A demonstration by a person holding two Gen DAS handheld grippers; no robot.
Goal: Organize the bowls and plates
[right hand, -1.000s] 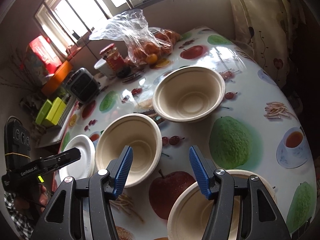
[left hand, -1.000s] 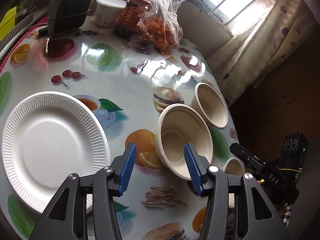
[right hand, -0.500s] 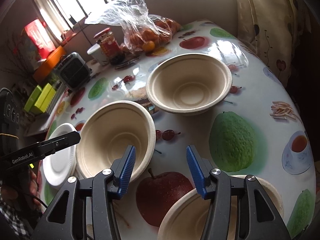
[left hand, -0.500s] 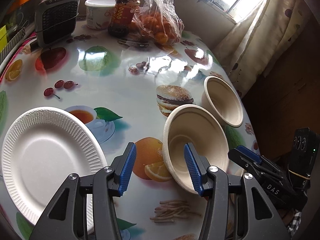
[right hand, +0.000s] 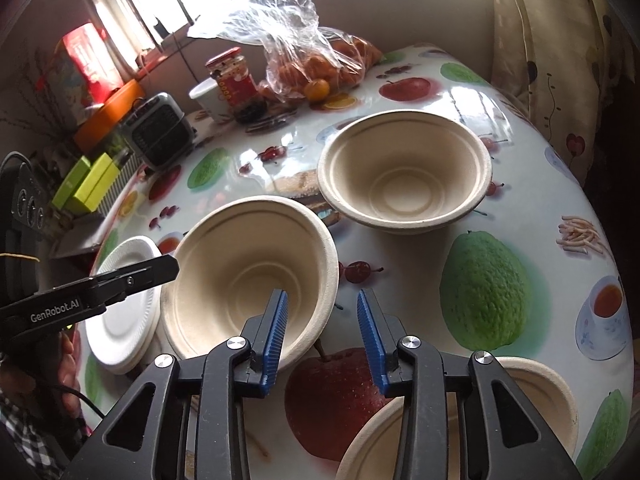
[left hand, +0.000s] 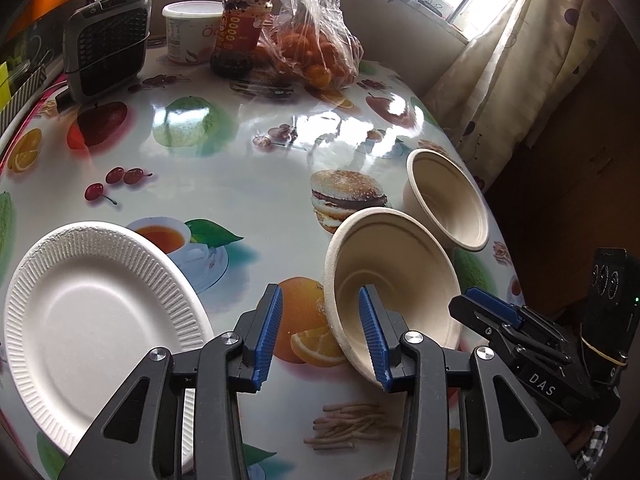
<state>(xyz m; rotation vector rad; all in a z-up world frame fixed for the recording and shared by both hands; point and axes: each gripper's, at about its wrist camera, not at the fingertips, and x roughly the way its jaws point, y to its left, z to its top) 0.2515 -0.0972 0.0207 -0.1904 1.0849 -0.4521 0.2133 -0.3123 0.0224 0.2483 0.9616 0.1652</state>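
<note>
A round table, covered in a glossy cloth printed with fruit, burgers and teacups, is sitting under a bright window with a pale curtain hanging at its side. Along the far edge a small heater, a white tub, a red-labelled jar and a clear bag of oranges are standing close together.

The left gripper is hanging low over the table with its blue-padded jaws spread wide, gripping nothing. Its right-hand pad is sitting just inside the rim of the nearest bowl, the rim passing between the two pads; whether the pad is touching the wall cannot be told. A white paper plate is lying flat to the left, just beside the other finger.

The right gripper is likewise gaping wide and empty, straddling the near rim of that same middle bowl from the other side. A second bowl is resting farther back, well apart, and a third bowl is lying partly hidden under the right gripper's body.
</note>
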